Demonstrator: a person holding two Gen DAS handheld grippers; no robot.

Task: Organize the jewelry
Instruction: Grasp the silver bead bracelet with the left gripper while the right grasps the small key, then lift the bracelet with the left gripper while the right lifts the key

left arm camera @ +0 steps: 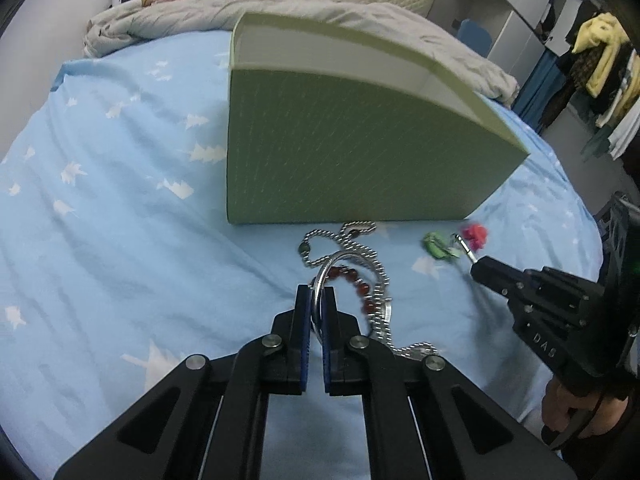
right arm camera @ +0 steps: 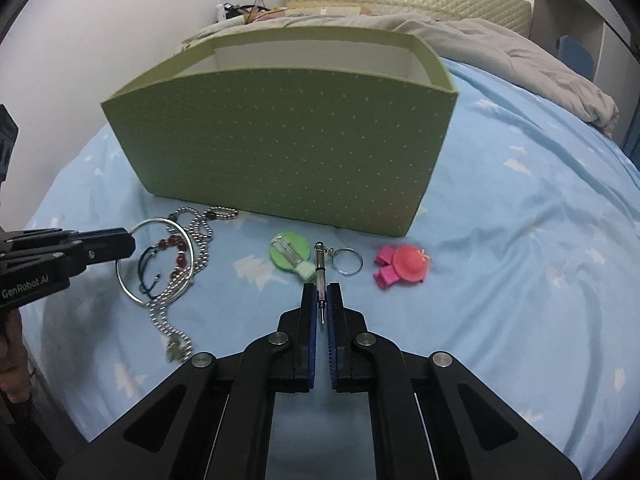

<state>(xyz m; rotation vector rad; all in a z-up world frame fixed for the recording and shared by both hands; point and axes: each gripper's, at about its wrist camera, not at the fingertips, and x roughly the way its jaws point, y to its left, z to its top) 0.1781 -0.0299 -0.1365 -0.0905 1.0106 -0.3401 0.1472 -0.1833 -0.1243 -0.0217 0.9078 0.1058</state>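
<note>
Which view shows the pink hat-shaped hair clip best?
Right wrist: the pink hat-shaped hair clip lies sharp and whole on the blue sheet. The left wrist view shows only a small, blurred pink blob near the frame's right side.

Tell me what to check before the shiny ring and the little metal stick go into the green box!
1. Left gripper shut on the silver bangle: ok.
2. Right gripper shut on the metal keychain pendant: ok.
3. Green box open on top: ok.
4. Bangle free of the ball chain and red bead bracelet: not ok, both lie across it.
5. Key ring trailing from the pendant clear of the pink hat clip: ok.
6. Room inside the box: cannot tell, its floor is hidden.
</note>
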